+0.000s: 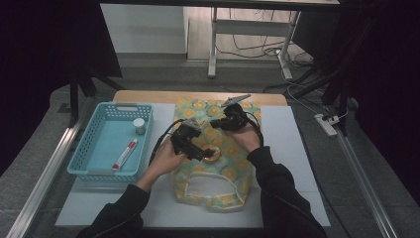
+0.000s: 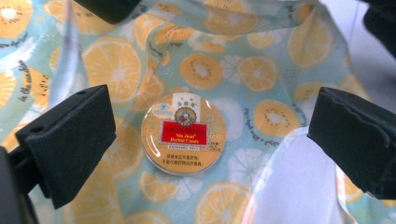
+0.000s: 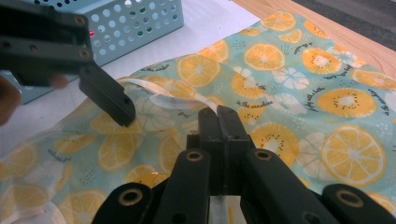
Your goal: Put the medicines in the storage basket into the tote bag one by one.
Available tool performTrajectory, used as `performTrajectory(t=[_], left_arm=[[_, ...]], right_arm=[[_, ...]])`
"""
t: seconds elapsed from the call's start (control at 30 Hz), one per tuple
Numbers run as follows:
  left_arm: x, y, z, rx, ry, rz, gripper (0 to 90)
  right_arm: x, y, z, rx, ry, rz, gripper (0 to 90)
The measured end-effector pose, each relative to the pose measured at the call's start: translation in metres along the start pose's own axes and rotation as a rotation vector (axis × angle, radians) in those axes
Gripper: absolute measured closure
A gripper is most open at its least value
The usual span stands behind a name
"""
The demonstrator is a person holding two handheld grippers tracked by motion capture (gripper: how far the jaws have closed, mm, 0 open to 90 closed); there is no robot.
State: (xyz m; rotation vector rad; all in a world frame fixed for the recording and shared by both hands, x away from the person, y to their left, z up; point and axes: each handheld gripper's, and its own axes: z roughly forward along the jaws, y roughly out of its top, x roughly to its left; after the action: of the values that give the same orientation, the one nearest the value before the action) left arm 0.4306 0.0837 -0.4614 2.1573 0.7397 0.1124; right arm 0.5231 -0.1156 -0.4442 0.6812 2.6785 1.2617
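Note:
A cloth bag (image 1: 218, 163) printed with orange slices lies flat on the table, handle toward me. A round yellow candy tin (image 2: 183, 133) with a red label rests on the bag's fabric. My left gripper (image 2: 210, 140) hangs open just above it, one black pad (image 2: 70, 140) on each side and neither touching. In the high view that gripper (image 1: 205, 151) is over the bag's middle. My right gripper (image 3: 218, 122) is shut on a raised edge of the bag (image 3: 280, 93), and in the high view it (image 1: 225, 121) is just behind the left gripper.
A light blue basket (image 1: 94, 148) stands on the left and holds a small white jar (image 1: 139, 125) and a red and white tube (image 1: 125, 153). A white mat (image 1: 292, 148) covers the table under the bag. The basket's corner (image 3: 140, 23) shows beyond the left gripper (image 3: 107, 98).

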Motion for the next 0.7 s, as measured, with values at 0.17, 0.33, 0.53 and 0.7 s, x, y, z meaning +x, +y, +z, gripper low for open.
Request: performTrajectory(t=[0.17, 0.33, 0.53, 0.7], left_arm=[[0.006, -0.001, -0.016, -0.009, 0.012, -0.001, 1.3], [0.014, -0.006, -0.031, -0.025, -0.004, -0.022, 1.2], [0.021, -0.017, -0.041, -0.027, -0.005, -0.048, 0.0], [0.026, -0.024, -0.056, -0.059, 0.025, -0.05, 0.0]], right_arm=[[0.001, 0.001, 0.0, 0.0, 0.001, -0.004, 90.0], [0.002, 0.001, -0.001, 0.001, 0.001, -0.003, 90.0], [0.002, 0.0, -0.001, 0.002, 0.001, -0.007, 90.0], [0.003, 0.0, -0.001, 0.004, 0.0, -0.008, 90.0]])
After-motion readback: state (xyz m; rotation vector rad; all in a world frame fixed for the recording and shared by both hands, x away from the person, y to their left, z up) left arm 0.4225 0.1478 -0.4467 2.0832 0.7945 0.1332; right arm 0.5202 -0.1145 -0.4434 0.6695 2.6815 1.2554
